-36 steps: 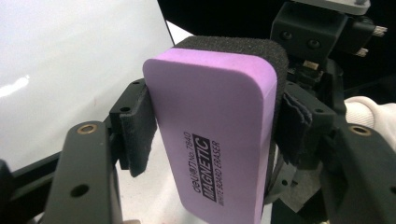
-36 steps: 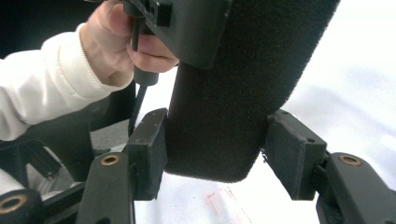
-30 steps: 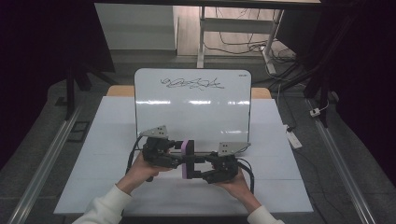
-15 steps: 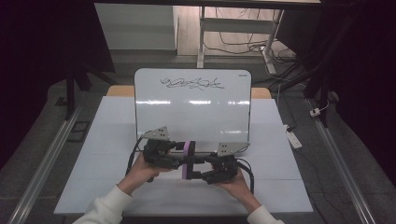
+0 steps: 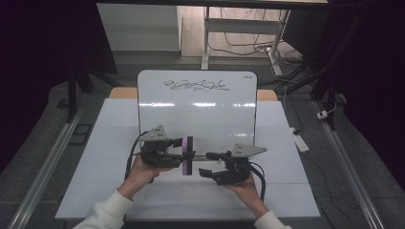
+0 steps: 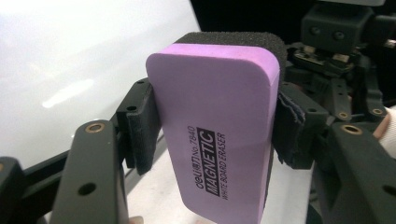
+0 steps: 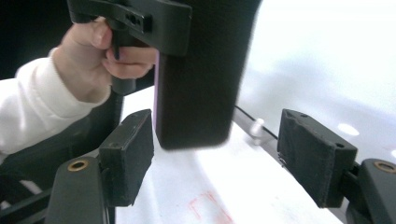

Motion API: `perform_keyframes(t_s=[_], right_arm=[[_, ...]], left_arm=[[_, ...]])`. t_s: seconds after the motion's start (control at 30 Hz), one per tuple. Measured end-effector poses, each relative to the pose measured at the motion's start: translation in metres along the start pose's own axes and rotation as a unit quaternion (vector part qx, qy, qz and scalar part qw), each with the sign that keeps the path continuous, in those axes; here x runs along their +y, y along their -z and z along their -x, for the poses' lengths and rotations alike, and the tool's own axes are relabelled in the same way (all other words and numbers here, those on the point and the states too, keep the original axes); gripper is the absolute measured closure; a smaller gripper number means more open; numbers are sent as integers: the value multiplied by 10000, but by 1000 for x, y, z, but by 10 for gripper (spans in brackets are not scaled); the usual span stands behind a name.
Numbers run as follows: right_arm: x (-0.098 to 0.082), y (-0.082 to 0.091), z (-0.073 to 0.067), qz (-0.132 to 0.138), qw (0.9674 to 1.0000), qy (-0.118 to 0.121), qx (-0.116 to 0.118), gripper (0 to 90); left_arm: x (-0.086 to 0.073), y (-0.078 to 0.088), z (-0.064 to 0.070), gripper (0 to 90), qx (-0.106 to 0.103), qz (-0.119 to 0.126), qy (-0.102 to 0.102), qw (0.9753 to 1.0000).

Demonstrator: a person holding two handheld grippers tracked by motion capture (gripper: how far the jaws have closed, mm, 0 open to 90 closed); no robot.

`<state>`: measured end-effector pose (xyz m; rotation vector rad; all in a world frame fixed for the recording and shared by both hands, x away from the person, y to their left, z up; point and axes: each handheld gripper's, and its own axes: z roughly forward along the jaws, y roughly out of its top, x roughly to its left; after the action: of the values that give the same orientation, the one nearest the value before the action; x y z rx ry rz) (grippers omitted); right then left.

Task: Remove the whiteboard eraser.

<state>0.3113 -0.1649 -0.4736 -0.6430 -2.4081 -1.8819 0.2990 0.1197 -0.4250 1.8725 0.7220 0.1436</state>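
While the left gripper pinches the purple magnetic whiteboard eraser above the desk, the right gripper has just spread its fingers clear. Risk: one-sided grip lets the eraser tilt or drop before reaching the whiteboard.

The bench is a wide white surface, its pale wooden edge showing at the far side behind the whiteboard. The whiteboard lies directly on the bench, reaching from the middle to the far edge, with a black scribble along its far end. On both sides of the whiteboard and on the person's side of it, the bench top is bare white.
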Motion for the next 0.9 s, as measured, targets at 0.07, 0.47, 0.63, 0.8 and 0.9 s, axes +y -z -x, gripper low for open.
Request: perform_keyframes(t_s=[0.07,0.47,0.63,0.8,0.9], right_arm=[[-2,4,1,-4,10000,-47,-71,270],[-17,38,5,-76,9980,-114,-618,295],[-28,46,3,-228,9970,-119,-734,297],[-37,57,-3,-379,9959,-35,-817,301],[-39,61,-5,-371,9958,-6,-842,303]], left_arm=[[1,2,-1,394,128,-12,5,9999],[7,16,-6,391,562,71,-16,9984],[12,22,-6,390,909,56,-89,9958],[24,29,-11,389,1411,110,-151,9898],[34,32,-16,389,1610,171,-155,9867]])
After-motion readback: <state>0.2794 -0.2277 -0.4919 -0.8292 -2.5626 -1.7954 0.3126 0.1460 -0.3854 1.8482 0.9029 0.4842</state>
